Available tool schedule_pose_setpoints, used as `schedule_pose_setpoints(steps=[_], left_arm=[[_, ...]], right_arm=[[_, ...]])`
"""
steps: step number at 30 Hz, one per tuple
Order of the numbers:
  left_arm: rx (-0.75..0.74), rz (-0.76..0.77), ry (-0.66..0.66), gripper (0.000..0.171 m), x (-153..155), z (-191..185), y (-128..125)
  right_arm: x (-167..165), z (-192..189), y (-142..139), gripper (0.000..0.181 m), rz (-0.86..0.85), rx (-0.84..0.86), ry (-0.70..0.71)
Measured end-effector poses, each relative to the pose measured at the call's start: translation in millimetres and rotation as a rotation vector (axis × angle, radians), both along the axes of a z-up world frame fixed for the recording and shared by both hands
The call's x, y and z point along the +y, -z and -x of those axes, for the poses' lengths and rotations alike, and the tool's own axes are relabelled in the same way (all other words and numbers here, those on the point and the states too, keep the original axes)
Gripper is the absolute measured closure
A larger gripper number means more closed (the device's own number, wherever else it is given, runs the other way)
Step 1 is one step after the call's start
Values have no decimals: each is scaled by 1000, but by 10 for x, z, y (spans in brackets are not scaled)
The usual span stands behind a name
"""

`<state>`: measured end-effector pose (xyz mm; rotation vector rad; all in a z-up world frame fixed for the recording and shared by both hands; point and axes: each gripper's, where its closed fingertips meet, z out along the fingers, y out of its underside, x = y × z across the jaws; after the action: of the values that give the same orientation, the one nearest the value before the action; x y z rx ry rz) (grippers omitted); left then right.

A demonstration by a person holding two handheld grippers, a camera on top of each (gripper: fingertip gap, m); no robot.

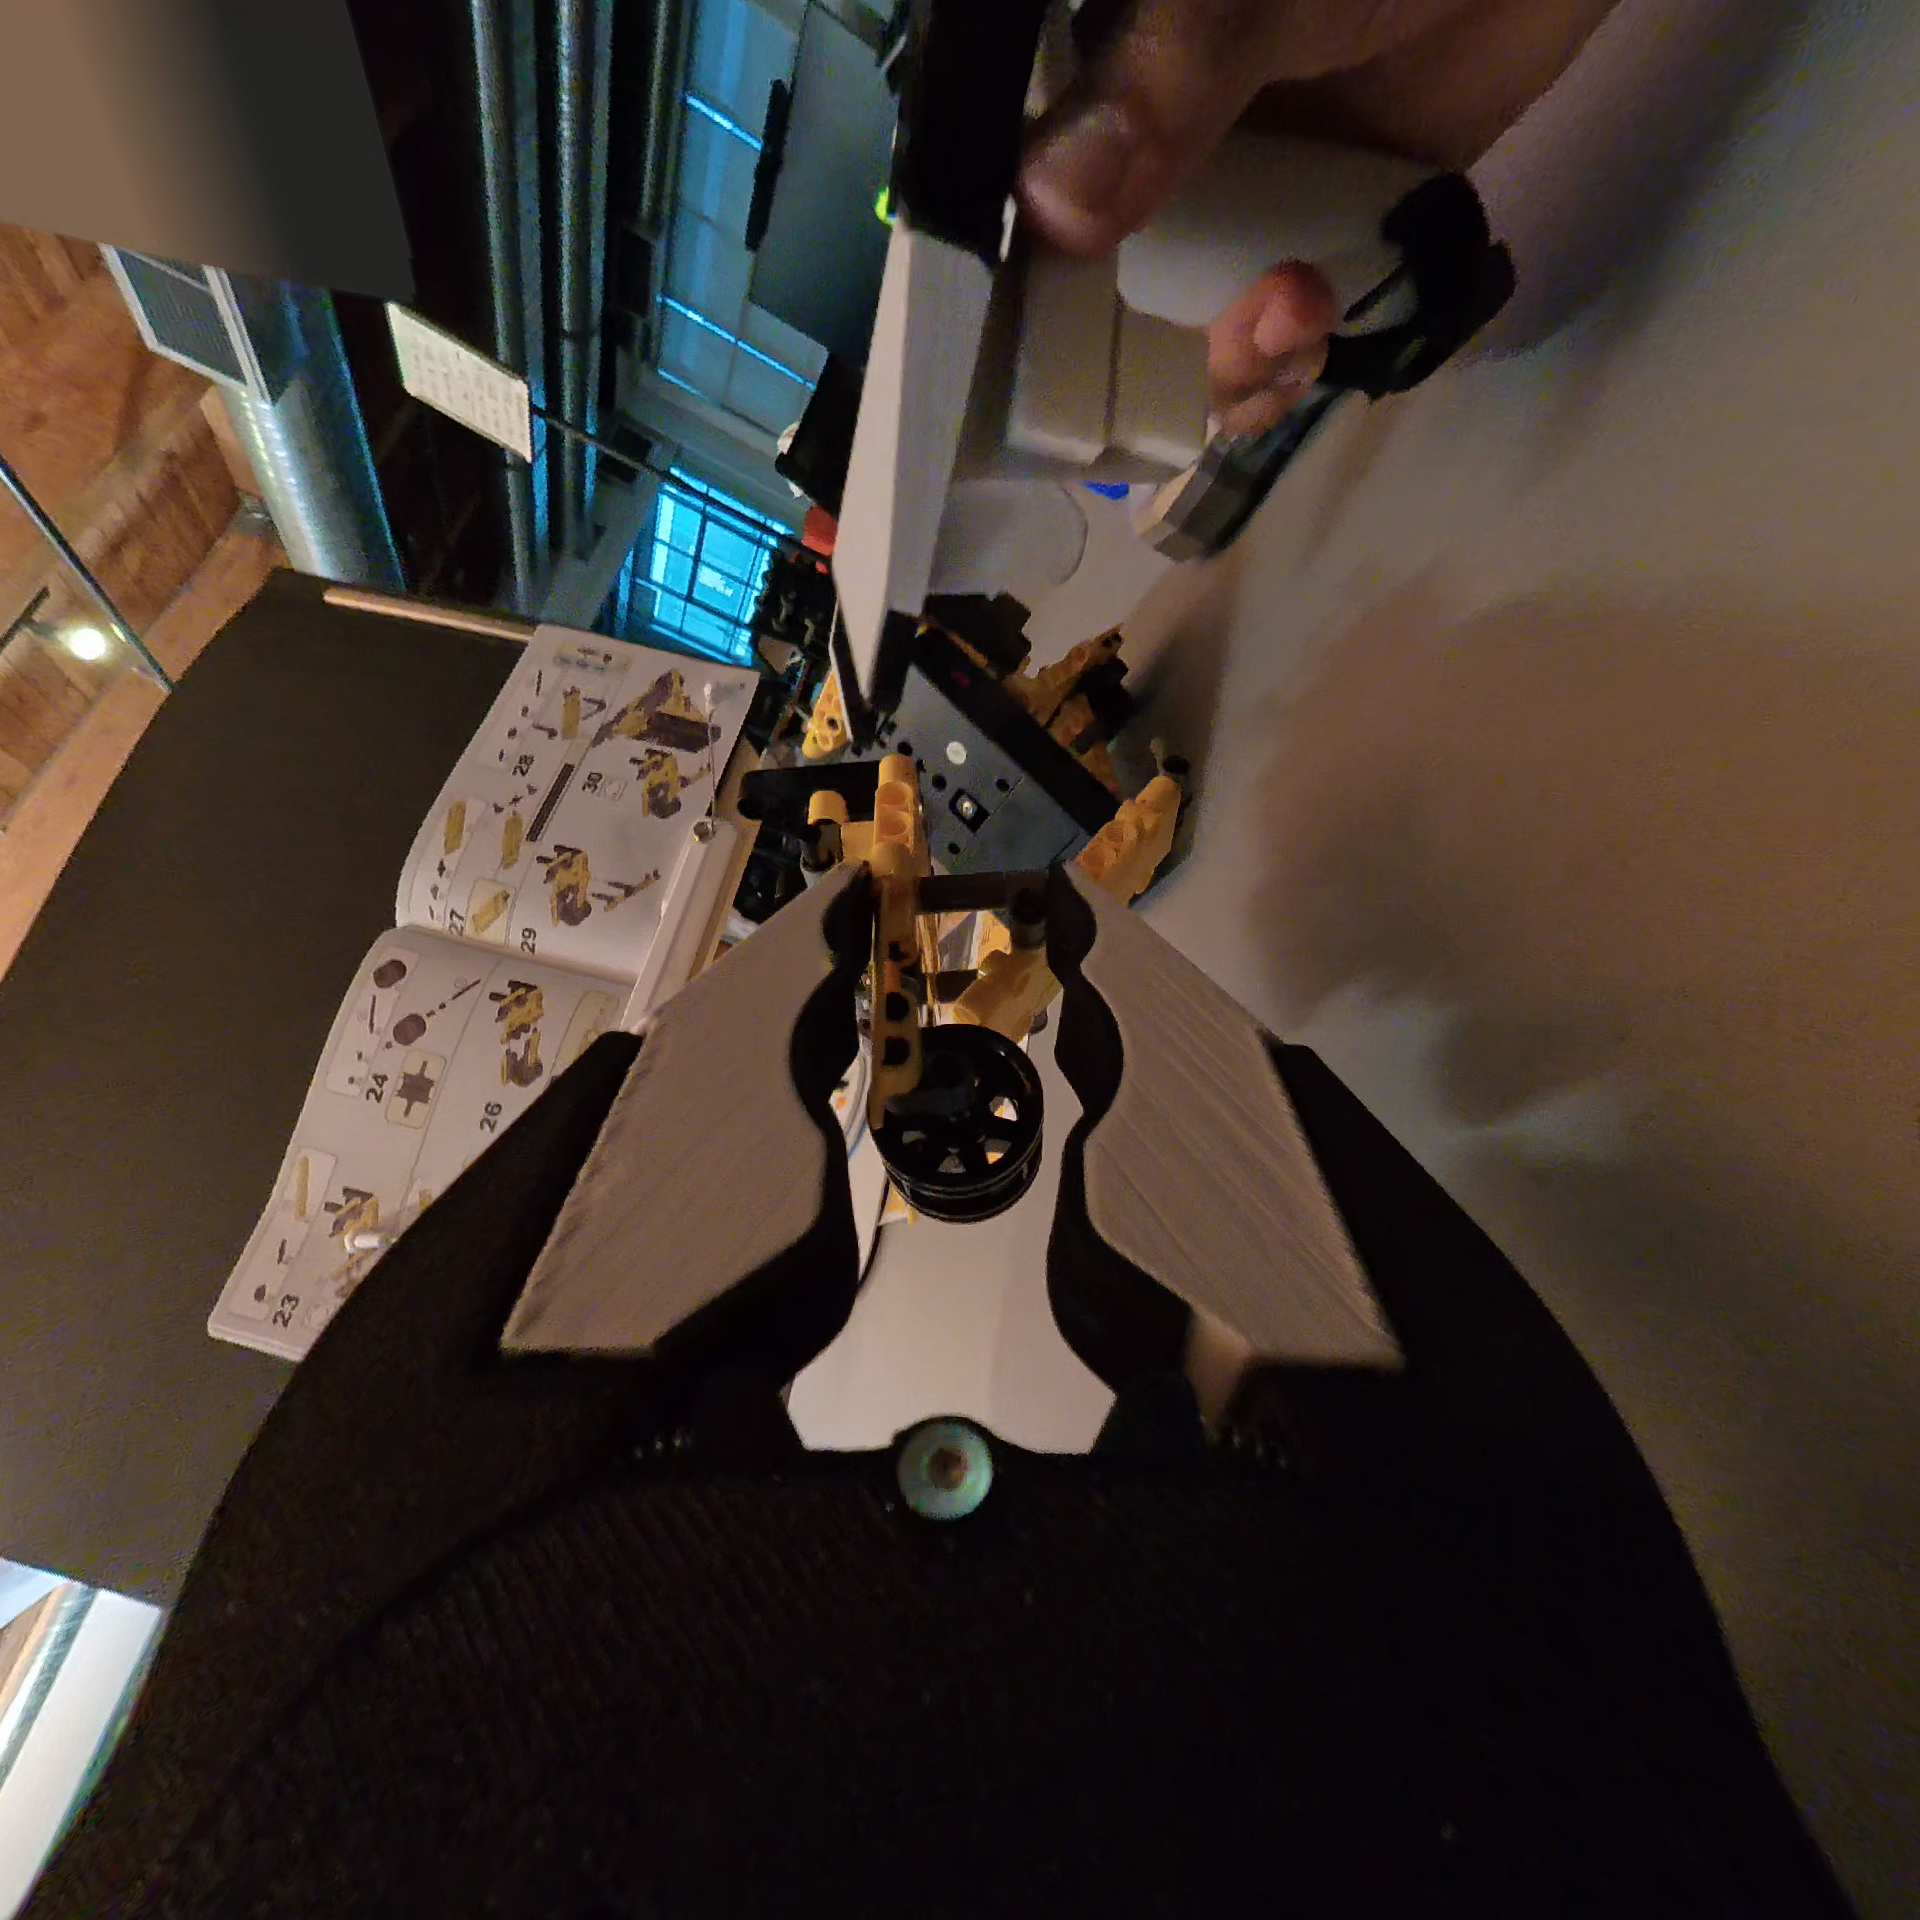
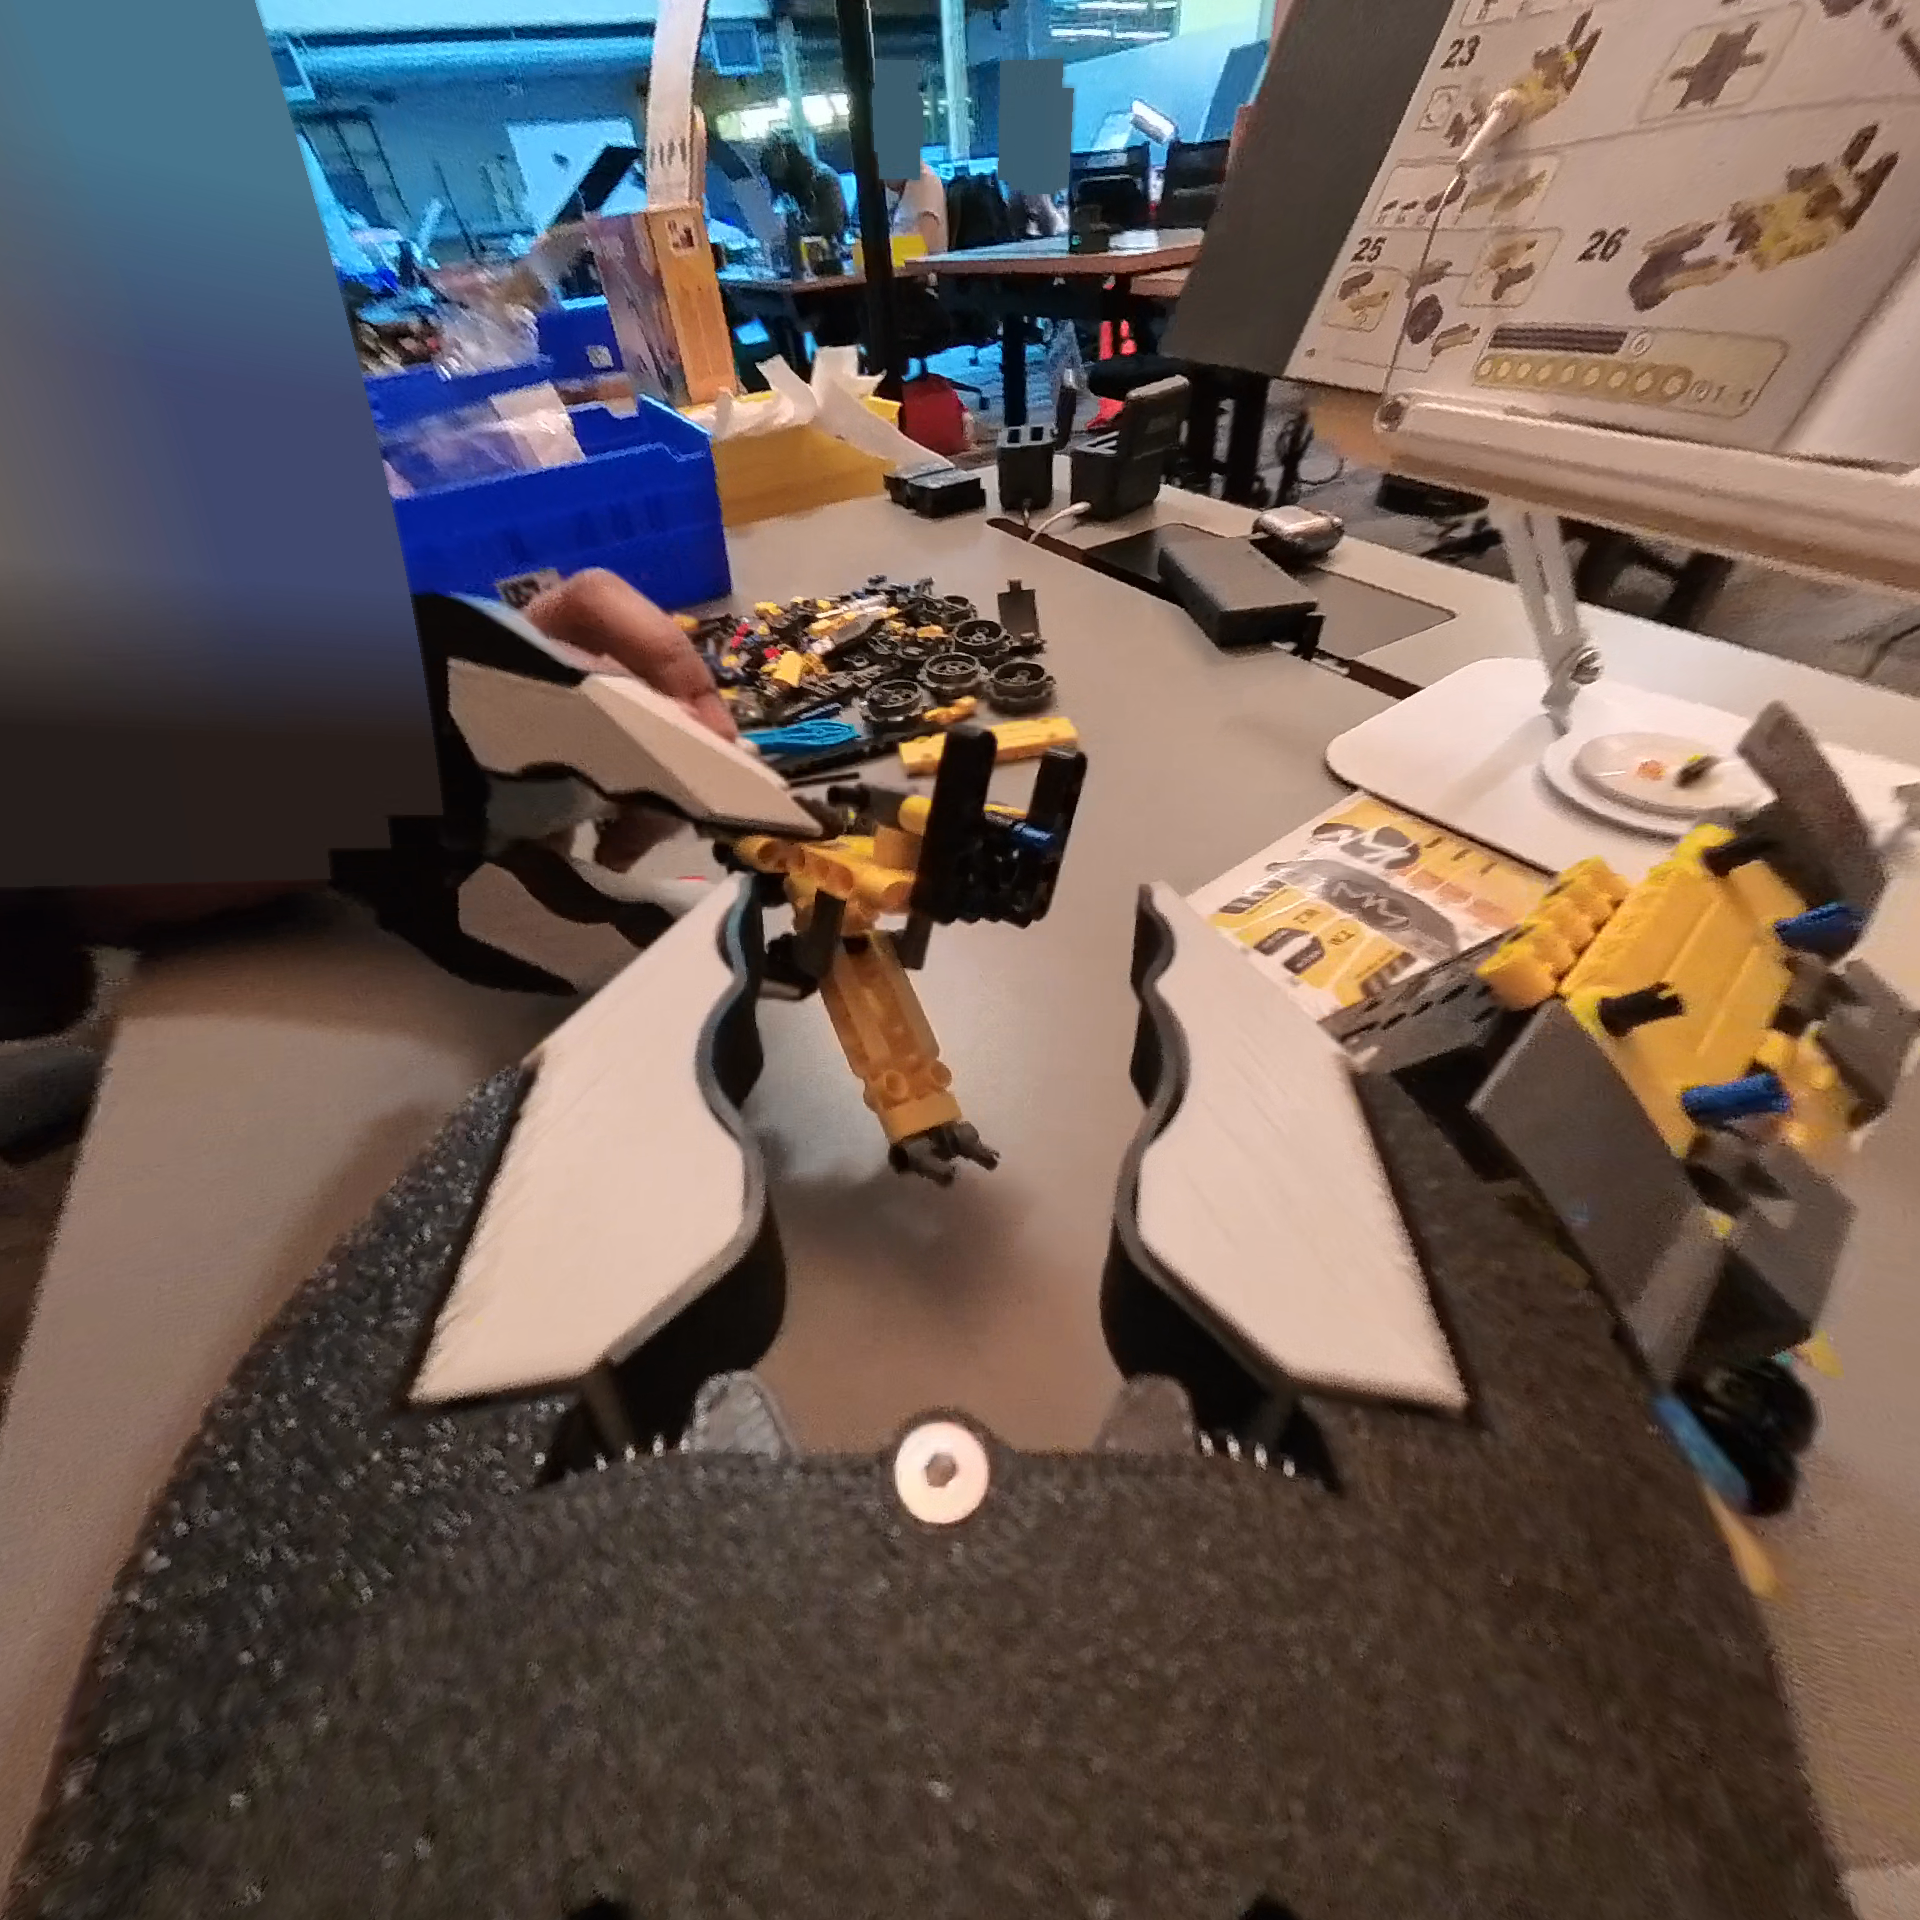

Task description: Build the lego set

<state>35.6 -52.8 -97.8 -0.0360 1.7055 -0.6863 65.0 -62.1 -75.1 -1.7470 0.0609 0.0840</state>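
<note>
My left tongs [image 2: 800,831] pinch a yellow-and-black brick model [image 2: 894,935] above the grey desk [image 2: 1039,997], presenting it to my right tongs [image 2: 940,914], which gape empty just before it; instruction booklet [image 2: 1558,208] propped nearby.

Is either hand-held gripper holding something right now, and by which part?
The left hand-held gripper holds the yellow-and-black brick assembly by its yellow beam end. The right hand-held gripper is open, empty.

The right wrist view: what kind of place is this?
Probably a shared office or workshop set up for toy building: a grey desk with a pile of small black and yellow building pieces, an open instruction booklet on a white stand, and more desks behind.
</note>
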Motion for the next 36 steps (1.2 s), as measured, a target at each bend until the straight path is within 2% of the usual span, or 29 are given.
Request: schedule_pose_setpoints(steps=[8, 15, 24, 36], left_arm=[[-11, 4, 50, 143, -163, 82, -4], [-4, 24, 81, 143, -230, 123, -9], [16, 38, 97, 144, -254, 130, 42], [-7, 78, 101, 144, -305, 155, -29]], right_arm=[[26, 59, 70, 114, 11, 119, -59], [44, 174, 105, 131, 11, 242, -147], [40, 121, 173, 143, 22, 310, -147], [14, 144, 155, 144, 13, 380, -178]])
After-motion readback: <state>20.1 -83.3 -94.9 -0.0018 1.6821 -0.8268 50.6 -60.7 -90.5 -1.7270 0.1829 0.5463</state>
